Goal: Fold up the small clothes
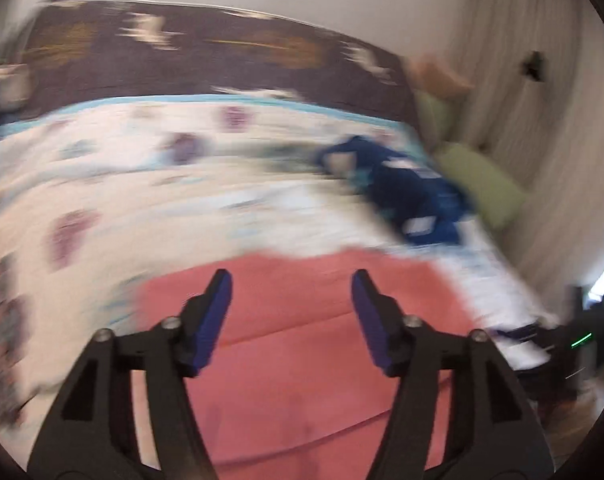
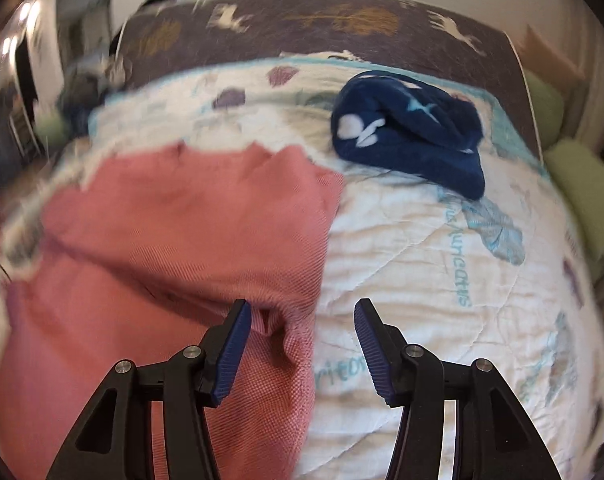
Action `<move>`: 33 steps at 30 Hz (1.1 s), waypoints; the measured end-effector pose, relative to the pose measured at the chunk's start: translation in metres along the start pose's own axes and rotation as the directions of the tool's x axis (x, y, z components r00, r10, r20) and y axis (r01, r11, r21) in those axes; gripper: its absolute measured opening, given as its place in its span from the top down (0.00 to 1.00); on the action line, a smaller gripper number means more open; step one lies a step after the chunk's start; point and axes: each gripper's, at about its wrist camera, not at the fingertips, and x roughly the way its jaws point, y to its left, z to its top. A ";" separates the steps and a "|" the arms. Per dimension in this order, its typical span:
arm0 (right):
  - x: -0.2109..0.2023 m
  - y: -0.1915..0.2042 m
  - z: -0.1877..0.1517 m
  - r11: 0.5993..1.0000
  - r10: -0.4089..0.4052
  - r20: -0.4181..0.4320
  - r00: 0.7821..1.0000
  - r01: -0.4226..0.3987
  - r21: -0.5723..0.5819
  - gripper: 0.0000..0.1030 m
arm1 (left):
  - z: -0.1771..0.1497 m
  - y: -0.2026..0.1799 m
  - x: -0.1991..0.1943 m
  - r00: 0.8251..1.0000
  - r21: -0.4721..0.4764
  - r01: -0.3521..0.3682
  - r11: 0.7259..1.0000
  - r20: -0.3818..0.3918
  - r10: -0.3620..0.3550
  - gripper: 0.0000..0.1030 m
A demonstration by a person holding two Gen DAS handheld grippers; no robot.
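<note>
Pink cloth (image 2: 174, 232) lies spread on the white quilt (image 2: 421, 280), left of the rumpled navy garment (image 2: 409, 136). Left gripper (image 1: 292, 284) hangs above the cloth, jaws wide, nothing between. Right gripper (image 2: 300, 312) jaws apart at the cloth's right edge, a fold between them but not pinched. Both views blurred.

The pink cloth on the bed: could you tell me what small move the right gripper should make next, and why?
Probably close the right gripper on the pink cloth: its edge already bunches between the open fingers, touching the left pad, and the left gripper hangs open above the cloth, holding nothing.
</note>
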 end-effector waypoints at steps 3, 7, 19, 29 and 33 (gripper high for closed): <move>0.014 -0.004 -0.002 0.998 -0.002 -0.017 1.000 0.003 0.057 0.47 | 0.027 -0.044 0.058 0.976 0.053 0.163 0.985 -0.153 -0.153 0.27; 0.018 -0.028 -0.010 0.977 0.050 0.000 0.999 -0.049 0.206 0.47 | 0.030 -0.076 0.151 0.904 0.030 0.205 0.978 -0.389 -0.178 0.27; 0.018 -0.043 -0.024 0.944 0.137 0.060 0.989 -0.149 0.295 0.47 | 0.014 -0.132 0.224 0.675 -0.131 0.420 0.898 -0.617 -0.405 0.53; 0.016 -0.054 -0.032 0.916 0.161 0.100 0.982 -0.187 0.354 0.47 | 0.011 -0.160 0.254 0.724 -0.035 0.317 0.948 -0.636 -0.266 0.76; 0.016 -0.061 -0.035 0.899 0.140 0.082 0.987 -0.162 0.408 0.47 | 0.015 -0.161 0.246 0.747 -0.015 0.328 0.945 -0.608 -0.269 0.76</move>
